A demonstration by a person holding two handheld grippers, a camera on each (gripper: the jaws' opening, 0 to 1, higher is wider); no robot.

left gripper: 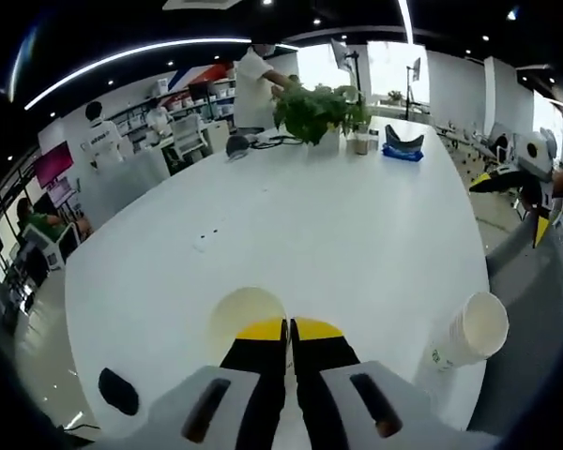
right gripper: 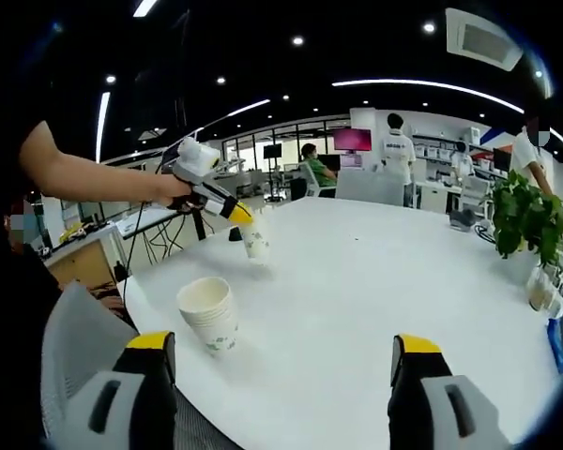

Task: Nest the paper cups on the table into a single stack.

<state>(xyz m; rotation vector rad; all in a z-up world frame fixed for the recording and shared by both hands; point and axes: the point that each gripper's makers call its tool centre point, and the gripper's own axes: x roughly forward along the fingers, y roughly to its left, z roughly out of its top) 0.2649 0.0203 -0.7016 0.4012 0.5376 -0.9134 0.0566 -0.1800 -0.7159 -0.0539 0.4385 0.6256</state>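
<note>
I have one paper cup (right gripper: 254,241) pinched by its rim in my left gripper (right gripper: 235,213), held clear above the worktop (right gripper: 375,281). In the left gripper view that same cup (left gripper: 245,319) shows as a pale open mouth just past my closed yellow-tipped jaws, which meet on its rim.

The stack of nested cups (right gripper: 209,314) stands upright near the worktop's edge, below the carried cup and nearer to me; from the left gripper view the stack (left gripper: 471,333) sits off to the right by the edge, its mouth open and unobstructed. I cannot count how many cups are in it, only that several rims show.

My right gripper (right gripper: 283,361) hangs low in front of the stack with its jaws spread wide and nothing between them.

I judge the step in hand to be the carry: a cup is lifted and has yet to be brought over the stack. The next move calls for swinging my left gripper across until the cup's base sits directly above the stack's mouth, keeping the cup upright, then lowering it in and opening. The stack looks light and close to the edge, so an off-centre descent could tip it; my right gripper is free to steady it.

Farther down the worktop stands a potted plant (left gripper: 316,113).
</note>
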